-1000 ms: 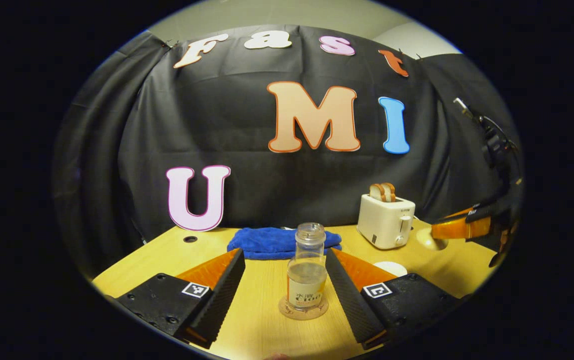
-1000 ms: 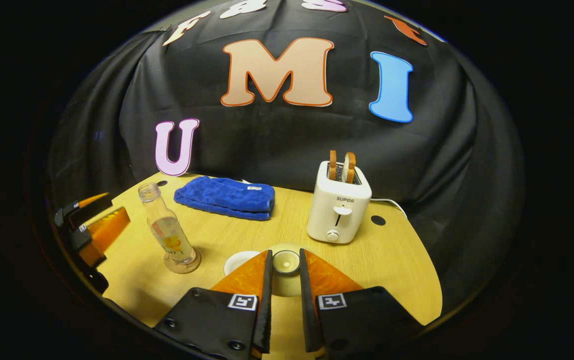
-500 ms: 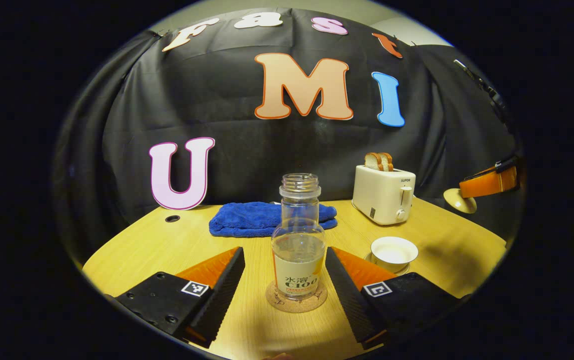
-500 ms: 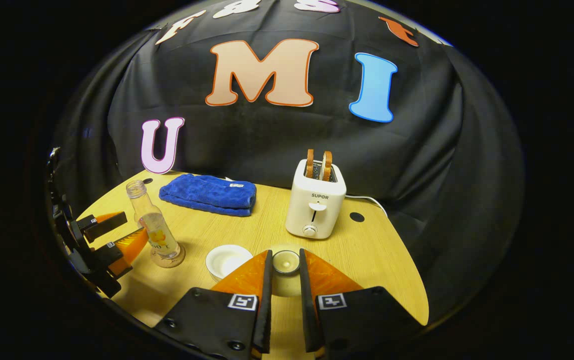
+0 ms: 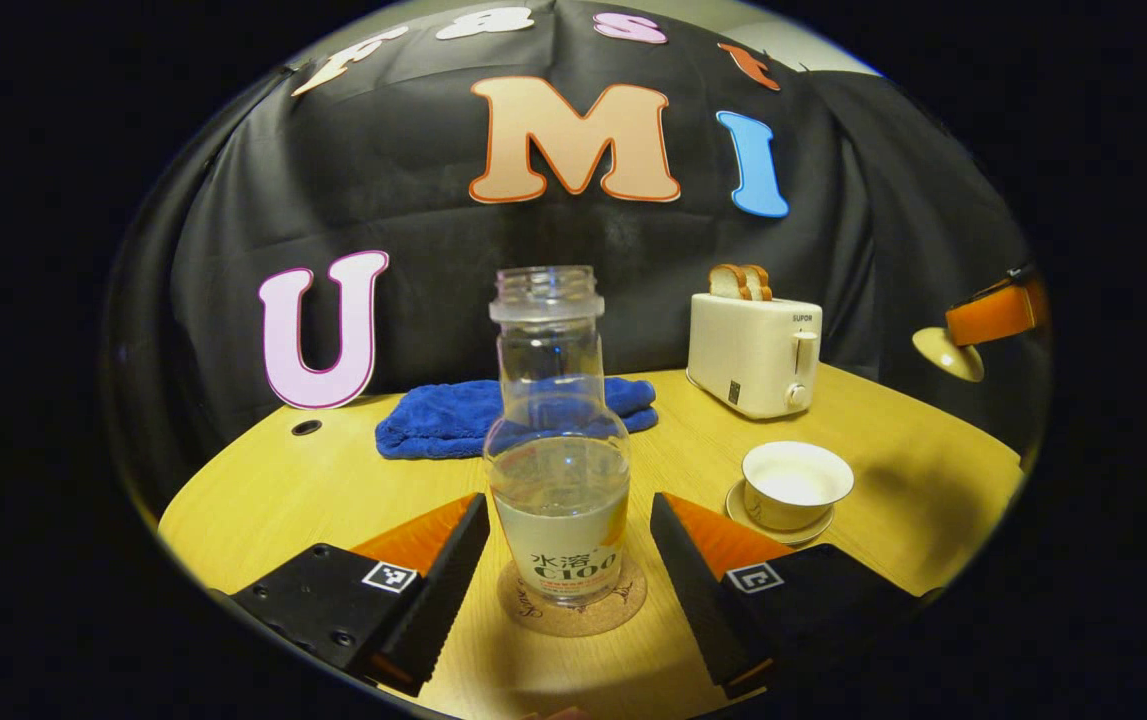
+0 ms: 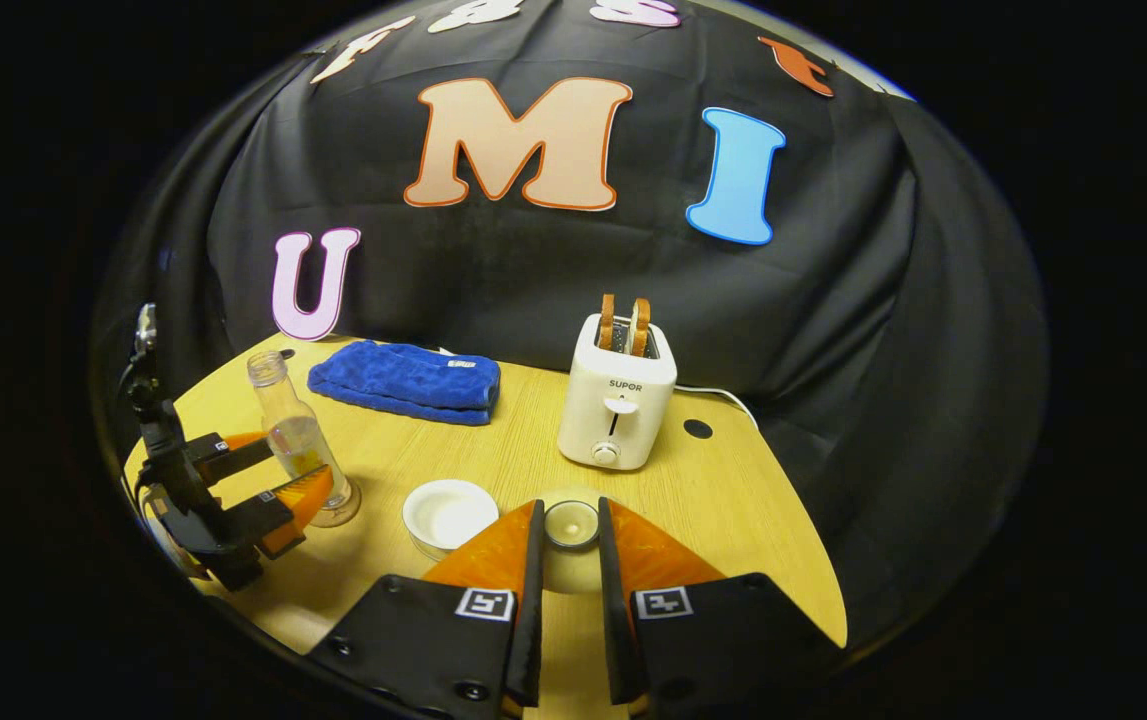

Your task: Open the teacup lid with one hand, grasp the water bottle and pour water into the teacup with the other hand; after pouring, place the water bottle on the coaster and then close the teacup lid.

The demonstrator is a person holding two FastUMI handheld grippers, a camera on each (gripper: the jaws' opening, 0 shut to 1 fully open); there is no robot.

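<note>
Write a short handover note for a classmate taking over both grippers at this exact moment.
Left gripper: jaws open on either side of the water bottle, not pressing it.
Right gripper: jaws shut on the teacup lid, held up off the cup.
Bottle stands upright on the coaster, uncapped, part full. Teacup sits open on its saucer, near the toaster.
Done: lid off.
Unclear: whether water has been poured.
Left: pour if needed, bottle back on coaster, close the lid.

Both grippers are rocking the same look: the left gripper point(image 5: 569, 545) and right gripper point(image 6: 567, 590) are wearing chunky black bodies, orange wedge fingers with ribbed black pads, small square black-and-white marker tags, and visible screws near the corners.
</note>
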